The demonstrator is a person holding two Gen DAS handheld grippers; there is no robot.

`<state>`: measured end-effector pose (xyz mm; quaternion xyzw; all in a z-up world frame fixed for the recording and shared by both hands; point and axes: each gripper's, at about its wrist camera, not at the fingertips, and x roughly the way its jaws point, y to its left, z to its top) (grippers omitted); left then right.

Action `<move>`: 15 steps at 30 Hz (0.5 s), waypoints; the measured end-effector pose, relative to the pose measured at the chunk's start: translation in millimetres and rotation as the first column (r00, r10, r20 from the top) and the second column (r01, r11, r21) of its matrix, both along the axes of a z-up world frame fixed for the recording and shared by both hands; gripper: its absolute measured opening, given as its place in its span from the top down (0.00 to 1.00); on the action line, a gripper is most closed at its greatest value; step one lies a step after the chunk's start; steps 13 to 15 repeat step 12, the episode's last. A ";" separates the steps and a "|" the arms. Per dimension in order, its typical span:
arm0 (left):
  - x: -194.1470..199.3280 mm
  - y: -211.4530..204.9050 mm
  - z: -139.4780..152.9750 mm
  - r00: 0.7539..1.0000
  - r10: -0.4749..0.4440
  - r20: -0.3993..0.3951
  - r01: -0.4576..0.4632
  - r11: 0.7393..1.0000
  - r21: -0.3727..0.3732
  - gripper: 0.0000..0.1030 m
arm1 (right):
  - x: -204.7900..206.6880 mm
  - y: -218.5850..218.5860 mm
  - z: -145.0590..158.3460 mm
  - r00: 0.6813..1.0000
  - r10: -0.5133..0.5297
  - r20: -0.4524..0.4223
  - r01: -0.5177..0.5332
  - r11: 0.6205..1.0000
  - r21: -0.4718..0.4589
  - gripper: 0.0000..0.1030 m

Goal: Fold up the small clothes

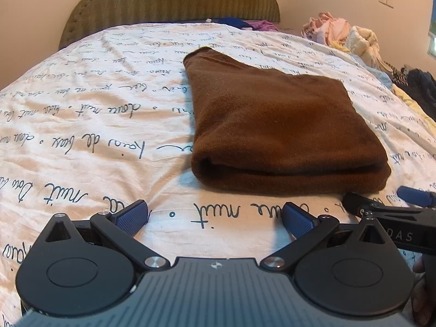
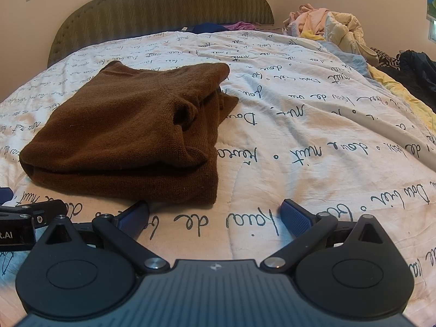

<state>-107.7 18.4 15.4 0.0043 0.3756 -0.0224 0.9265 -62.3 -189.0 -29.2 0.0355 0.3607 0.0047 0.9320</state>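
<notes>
Nearest the lens in the left wrist view, the left hand-held gripper (image 1: 215, 216) fills the bottom of the frame, black with blue ribbed pads (image 1: 132, 215), its jaws spread wide over bare bedding and holding nothing. At the lower right edge of that frame the tip of the other tool pokes in, just beside it. In the right wrist view the right hand-held gripper (image 2: 215, 215) sits the same way along the bottom edge, jaws parted and empty, with one blue pad (image 2: 295, 218) showing to the right of centre; the left tool's black body appears at the lower left edge.

The folded dark brown knitted garment (image 1: 275, 125) lies on the bed's white quilted cover printed with black handwriting (image 1: 95, 136), in the centre right of the left view and the centre left of the right view (image 2: 125, 133). Its thick folded edge faces the cameras, just beyond the fingertips and not touching them. In the right view a loose flap and a cuff bulge along its right side.

In the upper middle of both frames stands an olive-green padded headboard with a scalloped top (image 1: 171, 2). At the upper right lies a heap of pale pink and cream clothes (image 2: 324, 24), well apart from the brown garment.
</notes>
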 end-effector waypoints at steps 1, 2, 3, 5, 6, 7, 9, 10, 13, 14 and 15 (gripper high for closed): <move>-1.0 -0.7 -0.4 1.000 0.001 0.004 -0.001 1.000 0.007 0.00 | 0.0 -0.1 0.4 1.000 0.001 0.000 -0.001 1.000 0.001 0.00; -1.6 -0.8 -0.4 1.000 0.004 0.009 -0.004 1.000 0.007 0.00 | 0.0 -0.1 0.4 1.000 0.001 0.000 -0.001 1.000 0.002 0.00; -1.9 -1.4 -0.7 1.000 0.005 0.010 -0.005 1.000 0.013 0.00 | 0.0 0.1 0.6 1.000 0.001 0.000 -0.001 1.000 0.002 0.00; -2.3 -2.7 -0.7 1.000 0.005 0.012 -0.005 1.000 0.026 0.00 | -0.1 0.1 0.8 1.000 0.001 0.001 -0.001 1.000 0.002 0.00; -2.4 -2.9 -0.5 1.000 0.005 0.011 -0.006 1.000 0.027 0.00 | -0.1 0.3 0.8 1.000 0.001 0.002 -0.001 1.000 0.003 0.00; -2.5 -2.9 -0.2 1.000 0.008 0.010 -0.008 1.000 0.029 0.00 | 0.0 0.6 1.2 1.000 0.001 0.003 -0.001 1.000 0.003 0.00; -2.6 -2.4 0.4 1.000 0.012 0.008 -0.012 1.000 0.028 0.00 | -0.2 0.4 1.1 1.000 0.001 0.003 -0.001 1.000 0.004 0.00; -3.0 -2.6 0.7 1.000 0.012 0.009 -0.013 0.999 0.030 0.00 | -0.1 0.8 1.2 1.000 0.002 0.003 -0.002 1.000 0.004 0.00; -4.1 -3.1 1.8 1.000 0.012 0.010 -0.012 0.999 0.037 0.00 | -0.3 0.9 1.5 1.000 0.001 0.004 -0.001 1.000 0.006 0.00; -4.1 -3.1 1.8 1.000 0.012 0.010 -0.012 0.999 0.037 0.00 | -0.3 0.9 1.5 1.000 0.001 0.004 -0.001 1.000 0.006 0.00; -4.1 -3.1 1.8 1.000 0.012 0.010 -0.012 0.999 0.037 0.00 | -0.3 0.9 1.5 1.000 0.001 0.004 -0.001 1.000 0.006 0.00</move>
